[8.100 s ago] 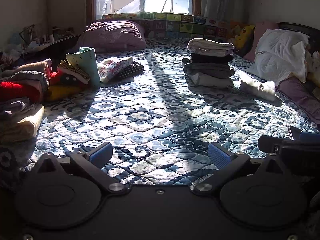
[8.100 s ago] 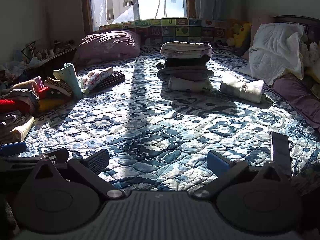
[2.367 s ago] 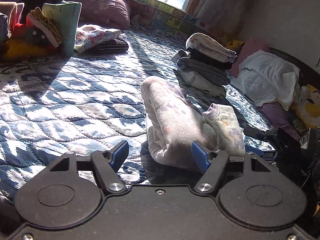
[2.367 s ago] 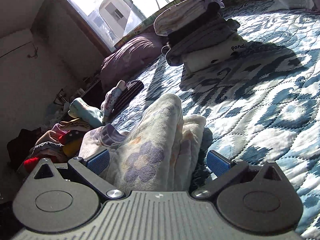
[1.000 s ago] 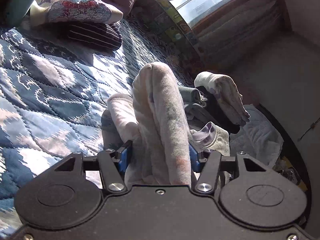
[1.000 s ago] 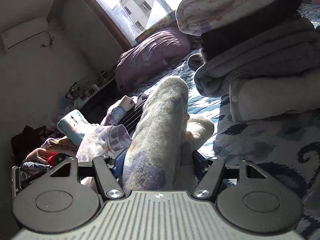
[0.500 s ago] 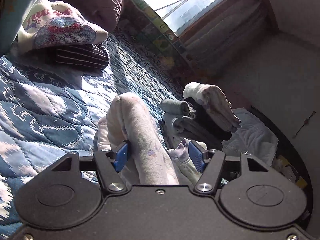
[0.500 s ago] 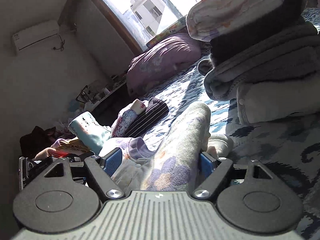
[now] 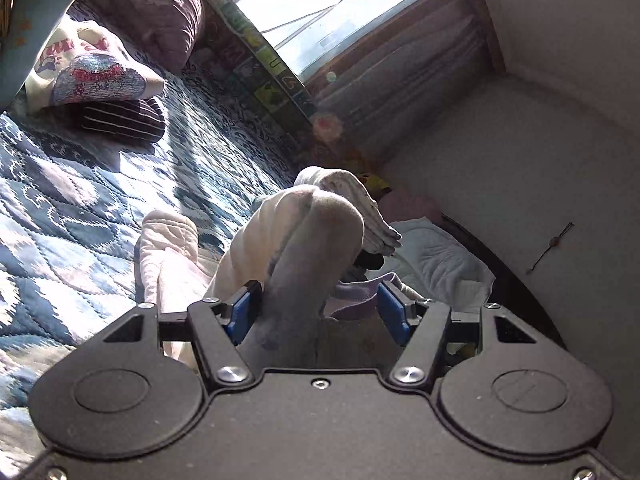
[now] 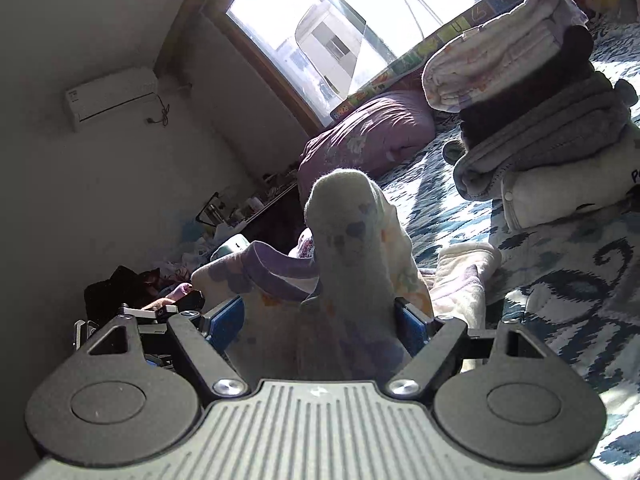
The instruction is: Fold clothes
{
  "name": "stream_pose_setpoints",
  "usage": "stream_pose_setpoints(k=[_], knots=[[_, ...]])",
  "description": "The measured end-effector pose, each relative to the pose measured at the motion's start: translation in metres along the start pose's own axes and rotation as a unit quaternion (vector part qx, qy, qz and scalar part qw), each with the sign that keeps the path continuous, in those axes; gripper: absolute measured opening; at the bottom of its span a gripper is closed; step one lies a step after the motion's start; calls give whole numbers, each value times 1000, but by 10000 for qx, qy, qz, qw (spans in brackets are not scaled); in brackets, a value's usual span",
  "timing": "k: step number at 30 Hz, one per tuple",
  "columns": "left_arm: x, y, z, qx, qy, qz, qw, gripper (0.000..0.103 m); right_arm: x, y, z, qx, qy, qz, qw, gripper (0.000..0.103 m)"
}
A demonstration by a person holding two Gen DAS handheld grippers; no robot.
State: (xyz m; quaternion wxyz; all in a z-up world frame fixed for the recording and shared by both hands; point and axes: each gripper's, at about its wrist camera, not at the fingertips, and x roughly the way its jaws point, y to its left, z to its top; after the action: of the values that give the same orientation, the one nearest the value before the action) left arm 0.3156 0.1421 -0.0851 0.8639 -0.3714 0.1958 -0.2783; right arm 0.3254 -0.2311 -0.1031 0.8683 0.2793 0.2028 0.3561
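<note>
Left wrist view: left claw point(image 9: 320, 312) spread around a pale floral garment point(image 9: 304, 248) bunched upright above the bed point(image 9: 60, 208); right claw point(image 10: 320, 322) likewise spread, folded stack point(image 10: 532, 120) far right.

Left gripper point(image 9: 318, 310) agape around pale garment point(image 9: 304, 256), quilt point(image 9: 60, 200)
</note>
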Motion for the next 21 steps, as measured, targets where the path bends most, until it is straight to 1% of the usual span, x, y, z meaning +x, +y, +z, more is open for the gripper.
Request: stream_pose_setpoints(k=[2, 6, 10, 11, 14, 16, 18, 20, 21], knots=[[-7, -6, -7, 34, 29, 17, 10000, 62, -12, 7, -11, 39, 54, -16, 10000, 81], [-28, -13, -30, 91, 201, 202, 9996, 62, -37, 20, -32, 31, 231, -108, 9997, 84], [-52, -20, -56, 203, 438, 398, 9980, 62, -62, 39, -52, -268, 431, -262, 9984, 86], [-58, -22, -64, 229, 513, 445, 9974, 62, -68, 45, -58, -353, 497, -294, 9977, 88], [-72, -28, -85, 388, 746, 628, 9945, 62, -86, 60, -74, -624, 728, -408, 9946, 92], [-80, -31, -98, 460, 918, 718, 9921, 63, -95, 68, -84, -766, 879, -477, 9920, 92], [-89, -34, -111, 527, 1130, 718, 9896, 63, -105, 74, -94, -752, 1043, -490, 9905, 92], [-98, -40, -123, 662, 1343, 749, 9859, 63, -114, 76, -100, -637, 1021, -577, 9911, 92], [-104, -43, -126, 738, 1258, 892, 9853, 63, -118, 77, -102, -579, 1001, -625, 9913, 92]])
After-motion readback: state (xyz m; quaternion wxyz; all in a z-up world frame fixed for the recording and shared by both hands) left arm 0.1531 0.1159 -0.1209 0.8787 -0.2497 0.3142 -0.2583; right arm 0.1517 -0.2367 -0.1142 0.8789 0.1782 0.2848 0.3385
